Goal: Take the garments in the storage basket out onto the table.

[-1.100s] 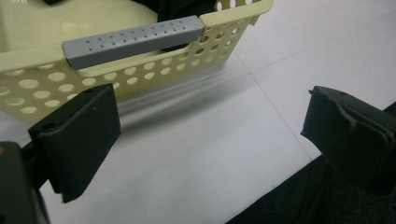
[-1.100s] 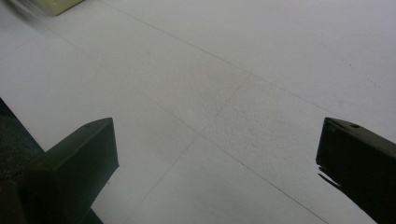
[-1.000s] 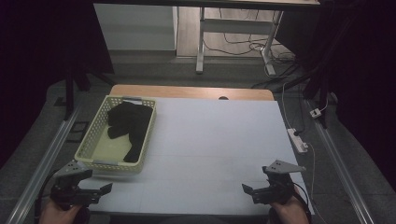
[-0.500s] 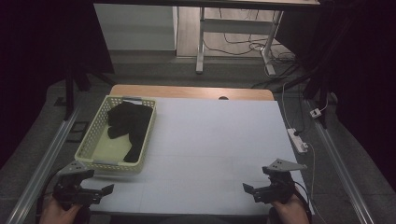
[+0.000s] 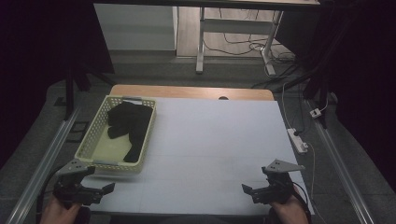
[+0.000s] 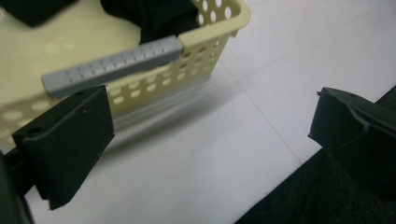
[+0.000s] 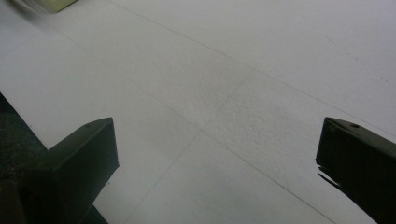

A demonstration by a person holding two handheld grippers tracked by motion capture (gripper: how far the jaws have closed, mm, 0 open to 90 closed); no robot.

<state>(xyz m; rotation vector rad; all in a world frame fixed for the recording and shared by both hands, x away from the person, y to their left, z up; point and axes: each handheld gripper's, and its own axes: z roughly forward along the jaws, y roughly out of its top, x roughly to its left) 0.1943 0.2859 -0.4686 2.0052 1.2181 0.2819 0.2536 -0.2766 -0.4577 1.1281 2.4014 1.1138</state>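
Observation:
A pale yellow perforated basket (image 5: 89, 139) stands at the left of the white table cover (image 5: 215, 140), with black cloth (image 5: 130, 122) heaped in it. My left gripper (image 5: 105, 190) rests at the front left corner, just in front of the basket. Its jaws have just been opening and stand wide, with nothing between them. In the left gripper view, the left gripper (image 6: 210, 140) faces the basket wall (image 6: 205, 42), its grey handle (image 6: 112, 65) and the black cloth (image 6: 154, 16). My right gripper (image 5: 250, 192) sits at the front right, open over bare cover; the right gripper (image 7: 215, 163) holds nothing.
A white power strip (image 5: 298, 141) lies off the table's right edge. A strip of wooden tabletop (image 5: 187, 91) shows behind the cover. Metal rails (image 5: 46, 158) run along both sides. The front table edge is right under both grippers.
The left gripper's jaws look slightly wider apart. Both hands keep their places.

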